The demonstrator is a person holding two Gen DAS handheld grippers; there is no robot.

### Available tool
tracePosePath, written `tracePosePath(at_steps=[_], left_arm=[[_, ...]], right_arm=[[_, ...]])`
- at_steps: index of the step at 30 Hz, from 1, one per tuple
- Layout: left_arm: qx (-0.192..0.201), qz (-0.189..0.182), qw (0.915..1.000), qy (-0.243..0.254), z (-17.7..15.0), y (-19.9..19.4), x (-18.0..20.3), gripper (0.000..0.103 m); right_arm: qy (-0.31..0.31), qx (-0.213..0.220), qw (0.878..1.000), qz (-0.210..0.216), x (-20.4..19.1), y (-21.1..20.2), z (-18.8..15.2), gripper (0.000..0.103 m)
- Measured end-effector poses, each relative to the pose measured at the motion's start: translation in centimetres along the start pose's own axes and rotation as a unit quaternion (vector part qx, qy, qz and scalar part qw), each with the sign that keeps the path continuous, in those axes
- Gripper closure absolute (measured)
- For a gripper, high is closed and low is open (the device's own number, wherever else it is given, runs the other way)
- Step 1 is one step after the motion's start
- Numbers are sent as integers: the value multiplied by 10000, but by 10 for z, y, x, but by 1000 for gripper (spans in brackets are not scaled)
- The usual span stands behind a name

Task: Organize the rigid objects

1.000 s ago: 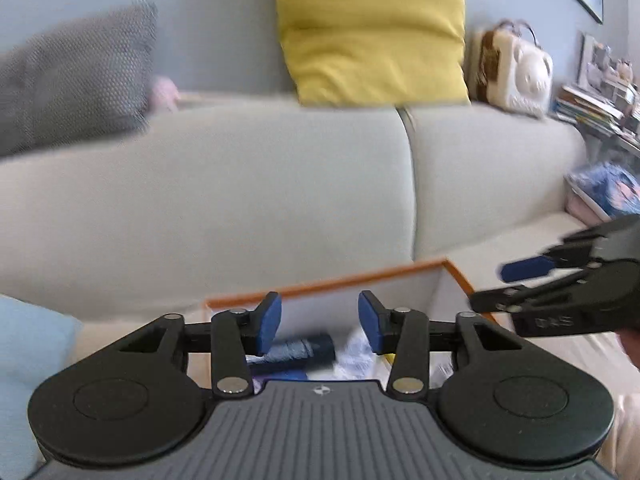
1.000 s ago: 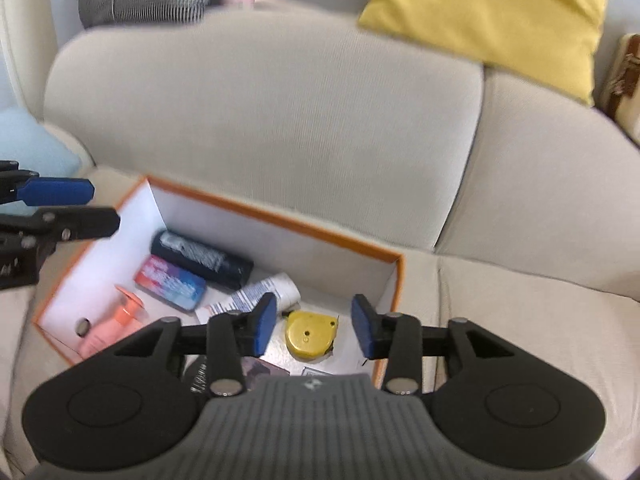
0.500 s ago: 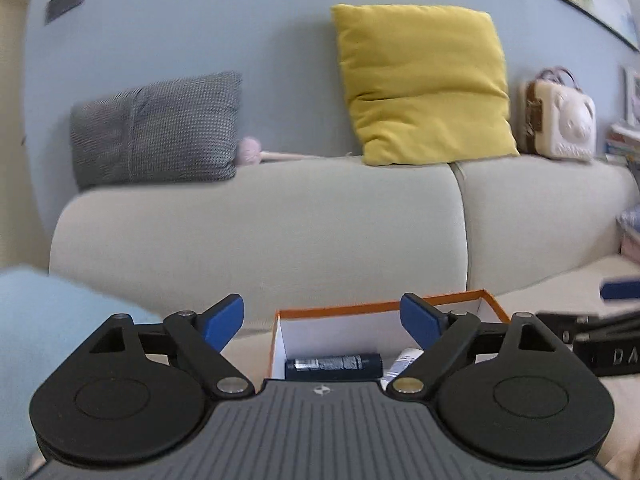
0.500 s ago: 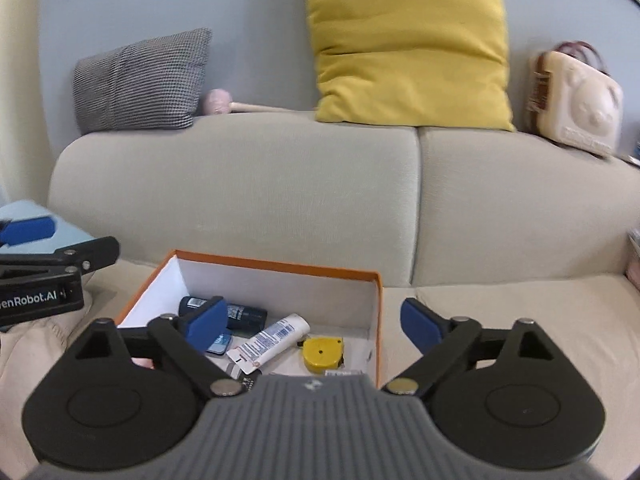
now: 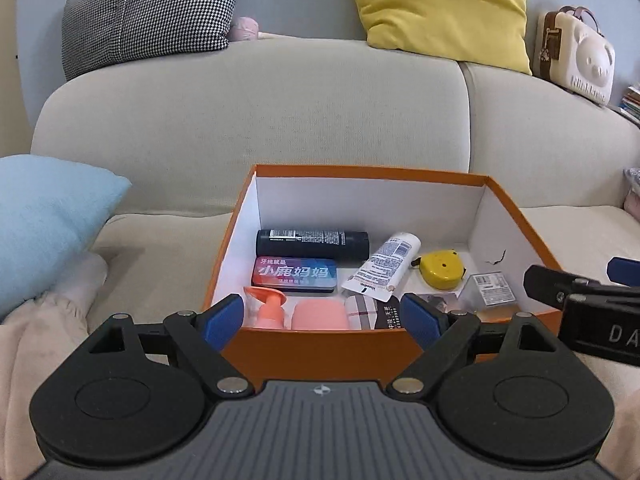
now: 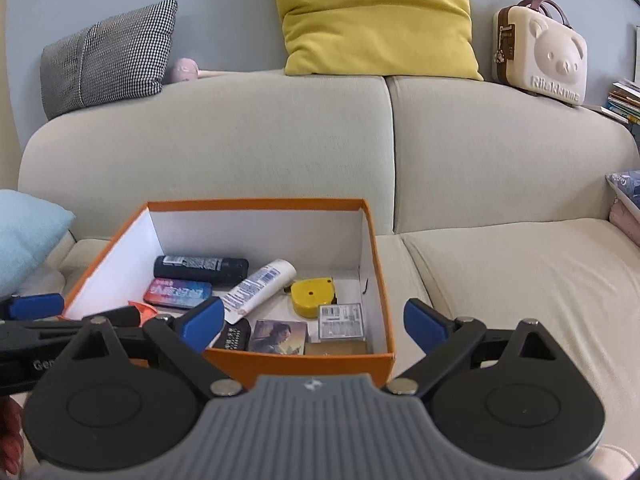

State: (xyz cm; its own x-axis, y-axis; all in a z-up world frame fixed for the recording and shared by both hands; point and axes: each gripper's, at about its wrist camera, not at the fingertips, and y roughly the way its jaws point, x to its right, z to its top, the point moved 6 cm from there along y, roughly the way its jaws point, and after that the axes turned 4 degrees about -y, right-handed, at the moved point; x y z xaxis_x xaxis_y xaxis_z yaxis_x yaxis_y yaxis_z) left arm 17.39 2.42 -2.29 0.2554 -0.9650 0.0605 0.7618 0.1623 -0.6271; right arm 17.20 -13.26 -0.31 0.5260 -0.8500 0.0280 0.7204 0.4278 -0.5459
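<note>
The left gripper [image 5: 322, 322] stood wide open and empty at the bottom of its frame, its blue pads straddling the near wall of the orange box [image 5: 320, 346]; the right gripper [image 6: 314, 322] was likewise spread wide with nothing between its pads, low over the box's near right corner. The rigid objects lay crowded on the box floor at mid-frame: a black can [image 5: 312, 243], a tin [image 5: 295, 275], a white tube [image 5: 384, 266] leaning beside a yellow tape measure [image 5: 440, 269], a coral pump bottle [image 5: 270, 310]. Trouble could well have come from that crowding; a pad reaching for one item might have nudged its neighbour, the round can might have rolled, and either gripper could have caught the thin cardboard wall and shoved the box along the soft sofa [image 5: 248, 116]; the two grippers, close together, might also have collided.
</note>
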Motion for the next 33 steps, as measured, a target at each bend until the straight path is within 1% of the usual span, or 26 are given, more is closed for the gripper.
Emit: tracePosePath(at_steps=[9,14,24,33], left_arm=[[41,72,10000,4,-4,6,-5,0],[31,20,10000,9,-3,5,-4,0],[43,-63,10000,33,-4,1,-3,0],[69,-59,10000,38,-4,-1,-2,0]], right_arm=[[-18,-144,9999,53,-4,20,-15,7],[8,-208,9998,77,-3,23,-19,7],[52,-220,9997,42,-2,20,-19,7],[24,-225,9997,40,-4,19,-20,7]])
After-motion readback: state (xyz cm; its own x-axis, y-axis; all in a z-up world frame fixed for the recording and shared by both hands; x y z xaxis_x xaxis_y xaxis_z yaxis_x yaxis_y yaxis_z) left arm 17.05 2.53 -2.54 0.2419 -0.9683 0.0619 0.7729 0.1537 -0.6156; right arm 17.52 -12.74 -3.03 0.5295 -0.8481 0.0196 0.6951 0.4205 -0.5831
